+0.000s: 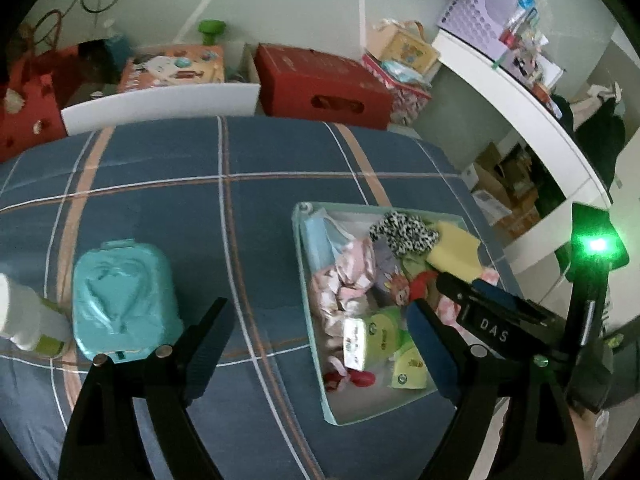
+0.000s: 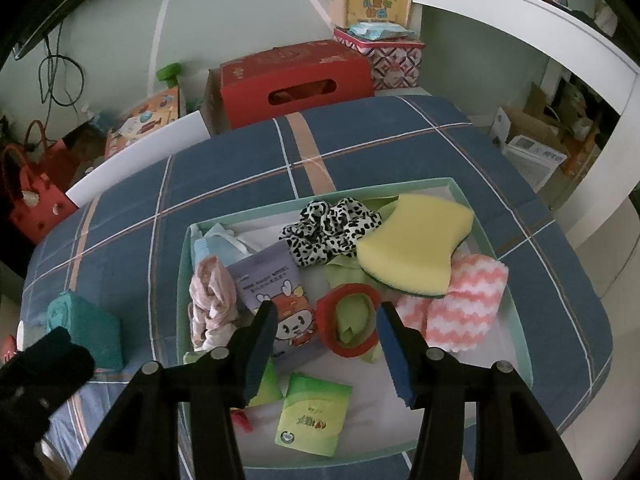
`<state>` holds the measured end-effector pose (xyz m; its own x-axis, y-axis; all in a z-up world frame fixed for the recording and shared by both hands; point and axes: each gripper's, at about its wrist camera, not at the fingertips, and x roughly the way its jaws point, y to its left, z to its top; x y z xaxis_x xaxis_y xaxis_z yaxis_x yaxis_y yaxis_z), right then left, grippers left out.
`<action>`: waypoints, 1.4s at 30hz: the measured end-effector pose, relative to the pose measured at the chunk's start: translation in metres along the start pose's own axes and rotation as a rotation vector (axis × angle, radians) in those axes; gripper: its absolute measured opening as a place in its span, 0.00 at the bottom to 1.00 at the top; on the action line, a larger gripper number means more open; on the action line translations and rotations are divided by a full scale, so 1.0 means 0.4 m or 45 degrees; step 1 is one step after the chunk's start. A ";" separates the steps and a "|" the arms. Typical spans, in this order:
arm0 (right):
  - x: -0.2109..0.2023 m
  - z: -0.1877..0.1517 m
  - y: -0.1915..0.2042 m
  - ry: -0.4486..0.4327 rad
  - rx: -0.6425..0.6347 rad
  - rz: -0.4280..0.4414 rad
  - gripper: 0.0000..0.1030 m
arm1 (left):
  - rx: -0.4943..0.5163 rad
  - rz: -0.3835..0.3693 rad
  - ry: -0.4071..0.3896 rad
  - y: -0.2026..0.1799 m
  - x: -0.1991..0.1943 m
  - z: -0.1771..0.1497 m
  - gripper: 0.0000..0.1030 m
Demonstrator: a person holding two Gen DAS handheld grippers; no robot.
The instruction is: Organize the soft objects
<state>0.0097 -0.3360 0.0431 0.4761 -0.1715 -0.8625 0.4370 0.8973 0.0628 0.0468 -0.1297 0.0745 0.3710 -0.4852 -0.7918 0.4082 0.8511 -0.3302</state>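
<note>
A pale green box (image 2: 182,280) (image 1: 310,344) on the blue plaid bed holds soft items: a yellow sponge (image 2: 416,244) (image 1: 456,250), a black-and-white scrunchie (image 2: 332,226) (image 1: 402,232), a pink zigzag cloth (image 2: 468,304), a red ring (image 2: 346,326), a purple tissue pack (image 2: 280,292), pink socks (image 2: 210,300) (image 1: 348,284) and green packets (image 2: 312,416) (image 1: 384,336). My right gripper (image 2: 326,320) is open and empty above the box, its jaws astride the red ring. My left gripper (image 1: 320,312) is open and empty over the bed, left of the box.
A teal wipes pack (image 1: 124,304) (image 2: 86,328) and a white bottle (image 1: 28,316) lie on the bed at left. A red carton (image 1: 320,84) (image 2: 292,80), patterned boxes and a white desk (image 1: 520,112) stand beyond the bed.
</note>
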 end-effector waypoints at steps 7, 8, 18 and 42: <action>-0.021 -0.009 0.015 -0.028 0.005 0.032 0.76 | -0.059 0.043 -0.077 0.035 -0.040 -0.015 0.95; -0.023 -0.011 0.016 -0.029 0.005 0.040 0.78 | -0.067 0.058 -0.092 0.041 -0.048 -0.018 0.95; -0.024 -0.036 0.043 -0.021 -0.039 0.054 1.00 | -0.131 0.153 -0.084 0.082 -0.051 -0.056 0.96; -0.033 -0.113 0.171 0.021 -0.248 0.087 1.00 | -0.229 0.561 -0.007 0.162 -0.073 -0.158 0.96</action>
<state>-0.0011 -0.2539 0.0362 0.4866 -0.1022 -0.8676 0.2477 0.9685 0.0248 0.0097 -0.0476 0.0439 0.4809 -0.0709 -0.8739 0.0601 0.9970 -0.0478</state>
